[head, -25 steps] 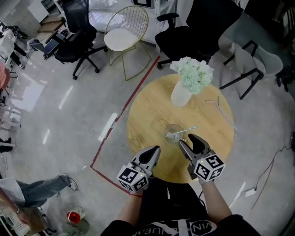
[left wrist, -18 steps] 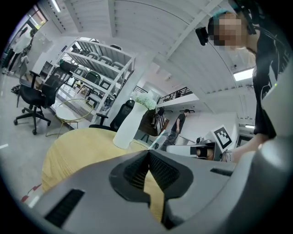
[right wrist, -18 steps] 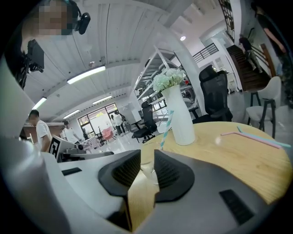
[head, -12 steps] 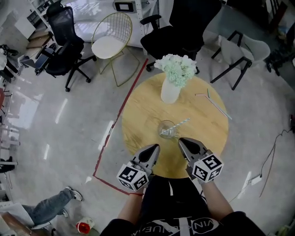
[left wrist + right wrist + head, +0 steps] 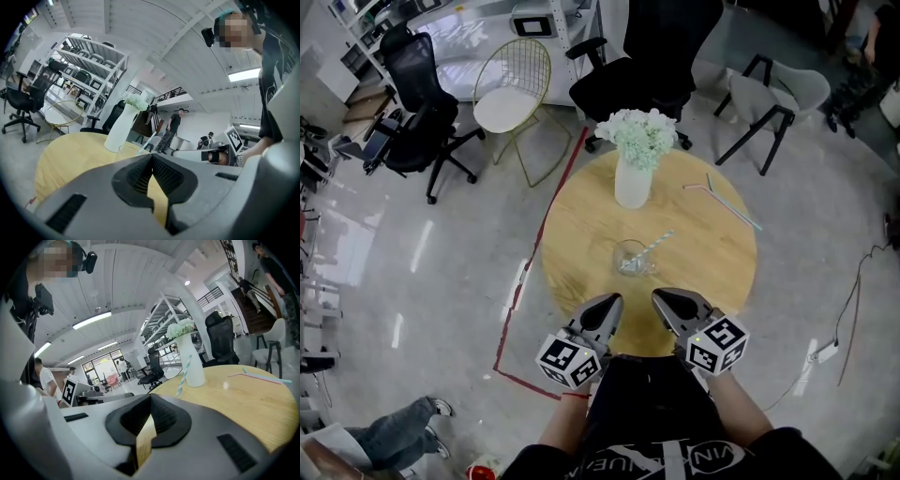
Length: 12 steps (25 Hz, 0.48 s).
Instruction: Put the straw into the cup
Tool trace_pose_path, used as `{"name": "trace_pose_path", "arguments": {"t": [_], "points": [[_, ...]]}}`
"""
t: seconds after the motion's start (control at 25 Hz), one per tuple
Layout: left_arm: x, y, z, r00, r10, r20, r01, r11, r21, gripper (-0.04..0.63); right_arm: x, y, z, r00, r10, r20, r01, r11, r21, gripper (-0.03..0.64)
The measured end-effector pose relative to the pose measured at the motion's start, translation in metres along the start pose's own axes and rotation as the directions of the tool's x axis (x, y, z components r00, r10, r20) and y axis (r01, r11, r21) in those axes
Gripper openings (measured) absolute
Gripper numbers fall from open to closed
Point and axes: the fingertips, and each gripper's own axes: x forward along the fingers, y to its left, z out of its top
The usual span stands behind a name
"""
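Note:
A clear glass cup (image 5: 629,259) stands near the middle of the round wooden table (image 5: 581,225), and a blue-and-white striped straw (image 5: 654,246) leans out of it to the right. In the left gripper view the cup (image 5: 127,150) and straw (image 5: 146,142) show just beyond the jaws. The right gripper view shows the straw (image 5: 183,373) rising in front of the vase. My left gripper (image 5: 608,307) and right gripper (image 5: 662,301) hover side by side at the table's near edge, short of the cup. Both are shut with nothing in them.
A white vase of pale flowers (image 5: 634,178) stands behind the cup. Two loose straws (image 5: 722,200) lie at the table's far right. Office chairs (image 5: 647,56) and a wire chair (image 5: 511,94) ring the table, and red tape (image 5: 548,216) marks the floor.
The right gripper's jaws have shut from open. Both grippers have drawn back from the cup toward the near edge. The straw stays in the cup.

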Motion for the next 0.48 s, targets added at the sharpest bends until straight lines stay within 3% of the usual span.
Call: {"name": "trace_pose_path", "arguments": {"t": [0.48], "points": [[-0.019,-0.027,0.003,0.999,0.025,0.025,-0.025,1.000,0.016,0.008,-0.027,0.029,-0.001,0.998,0.061,0.016,-0.061,0.998,-0.017,0.003]]}}
